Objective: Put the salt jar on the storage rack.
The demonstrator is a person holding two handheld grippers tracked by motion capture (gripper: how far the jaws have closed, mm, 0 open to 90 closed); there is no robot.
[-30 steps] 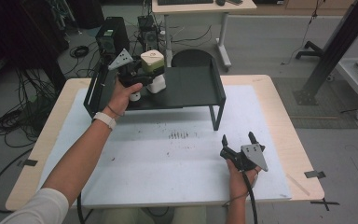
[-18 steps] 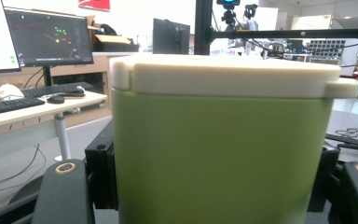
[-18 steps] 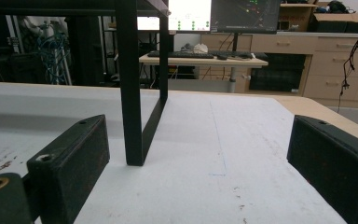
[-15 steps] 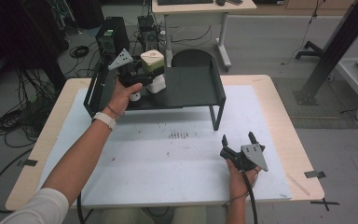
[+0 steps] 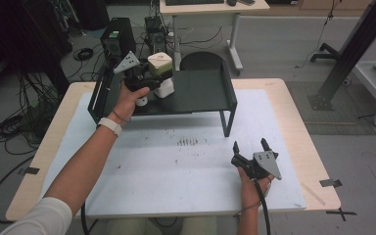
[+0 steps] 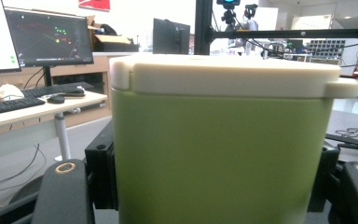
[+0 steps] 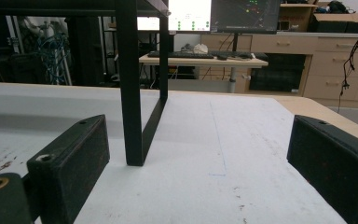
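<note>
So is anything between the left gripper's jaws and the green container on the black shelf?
Nothing visible. The left gripper is already shut on the green container with the white lid, over the black shelf. The right gripper rests open on the table, apart.

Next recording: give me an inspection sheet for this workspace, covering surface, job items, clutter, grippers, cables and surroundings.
Surface: table under a white mat with dark specks near its middle.
Job's things: green container with white lid above the black shelf; a white container stands on the shelf.
Clutter: nothing seen.
Grippers: left gripper shut on the green container; right gripper open, low over the mat.
Cables: right gripper's cable trails off the near edge.
Surroundings: desk with monitors, floor cables.
</note>
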